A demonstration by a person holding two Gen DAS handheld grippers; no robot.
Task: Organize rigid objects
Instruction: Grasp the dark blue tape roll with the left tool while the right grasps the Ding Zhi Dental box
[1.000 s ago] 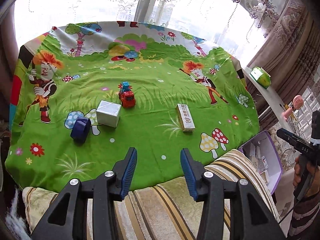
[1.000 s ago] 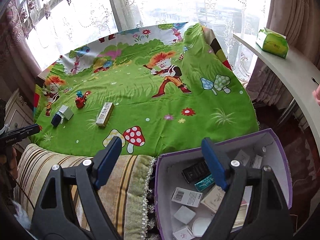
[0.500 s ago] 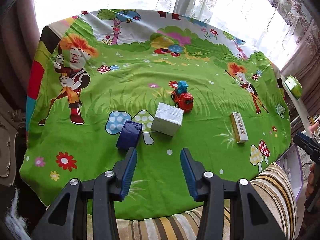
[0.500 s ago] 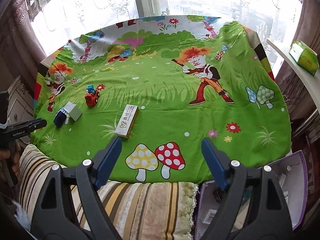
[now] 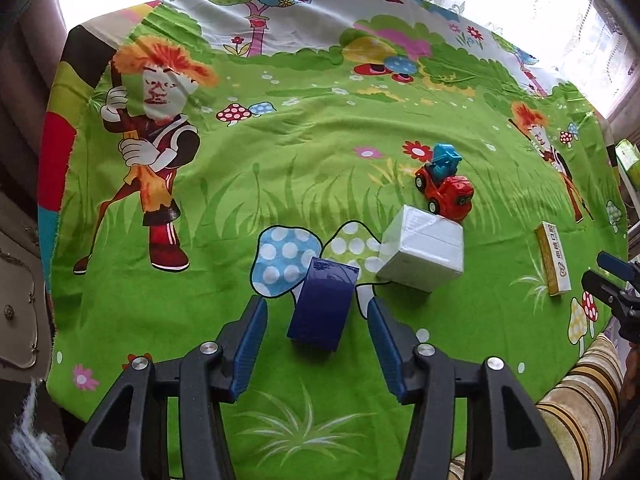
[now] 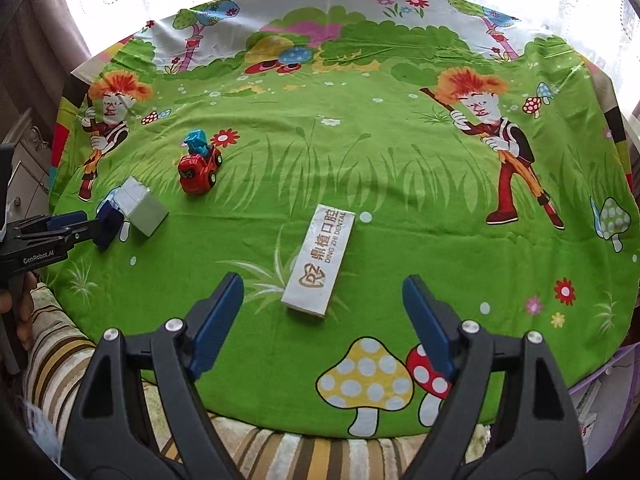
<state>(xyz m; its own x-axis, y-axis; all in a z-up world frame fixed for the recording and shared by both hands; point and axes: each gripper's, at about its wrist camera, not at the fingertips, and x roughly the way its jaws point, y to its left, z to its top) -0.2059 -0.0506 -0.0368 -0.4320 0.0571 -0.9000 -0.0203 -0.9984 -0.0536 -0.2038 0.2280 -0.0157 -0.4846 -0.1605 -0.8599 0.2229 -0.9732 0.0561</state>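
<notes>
A dark blue box (image 5: 323, 306) lies on the green cartoon cloth (image 5: 280, 184), and its near end sits between the pads of my left gripper (image 5: 317, 314). The jaws are opening and the pads do not touch it. Just right of it stands a white box (image 5: 422, 252), with a red and blue toy car (image 5: 445, 188) behind. The long white dental box (image 6: 320, 262) lies slanted in the right wrist view, ahead of my right gripper (image 6: 322, 294), which is open and apart from it. The left gripper (image 6: 86, 226) also shows there at the blue box (image 6: 109, 226).
A striped cushion (image 6: 280, 454) runs along the table's near edge. A purple-rimmed bin (image 6: 596, 396) with small packs sits low at the right. A cabinet (image 5: 16, 280) stands left of the table, and curtains and a bright window lie behind it.
Both grippers have moved forward and down over the table. The left one has closed in on the blue box and spread its jaws a little; the right one left the purple bin and now faces the dental box.
</notes>
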